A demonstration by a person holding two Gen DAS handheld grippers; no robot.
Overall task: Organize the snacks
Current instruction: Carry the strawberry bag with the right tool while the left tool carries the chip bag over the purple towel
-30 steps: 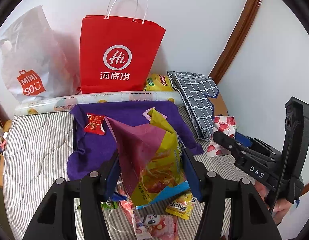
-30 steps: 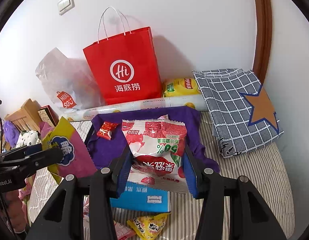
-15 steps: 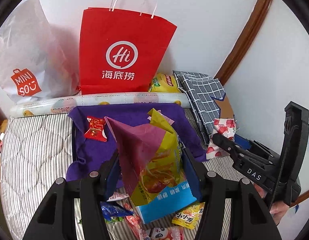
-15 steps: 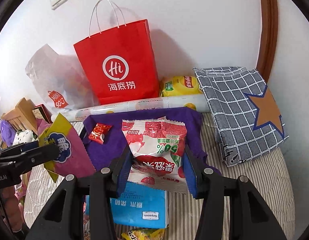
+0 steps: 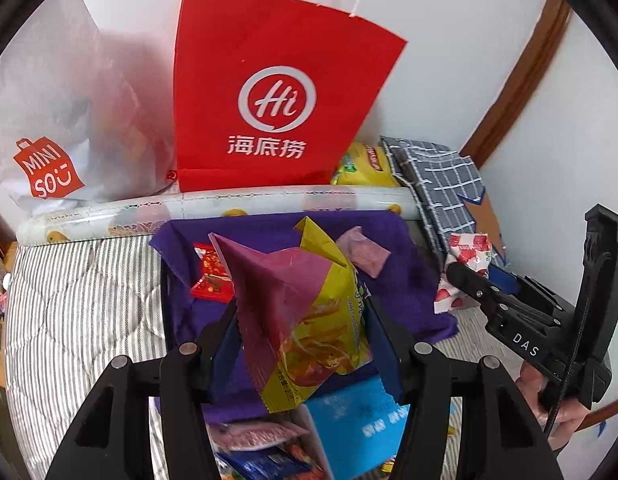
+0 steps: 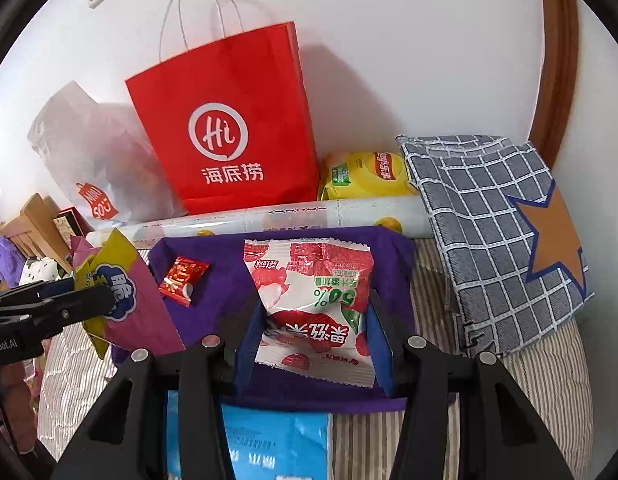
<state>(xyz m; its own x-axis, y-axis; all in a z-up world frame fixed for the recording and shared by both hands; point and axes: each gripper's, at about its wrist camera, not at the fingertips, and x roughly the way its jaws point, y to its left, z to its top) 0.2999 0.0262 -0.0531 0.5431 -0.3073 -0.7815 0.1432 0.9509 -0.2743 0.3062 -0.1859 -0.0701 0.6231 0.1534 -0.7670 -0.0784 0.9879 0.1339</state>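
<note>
Lying across the striped bed [image 6: 549,360], a purple-lined tray [image 6: 213,252] waits below two light, crinkly packets, the pink-yellow chip bag [image 5: 297,312] clamped by the left hand-held gripper [image 5: 301,344], the smaller strawberry packet [image 6: 313,308] by the right hand-held gripper [image 6: 313,344], both best pinched midway.

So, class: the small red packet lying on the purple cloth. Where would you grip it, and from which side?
Grip the small red packet across its narrow middle, coming from above. It lies flat and alone on the purple cloth, so no edge is lifted for a sideways pinch, and its crimped ends look too thin to hold well. Both grippers are full now.
</note>
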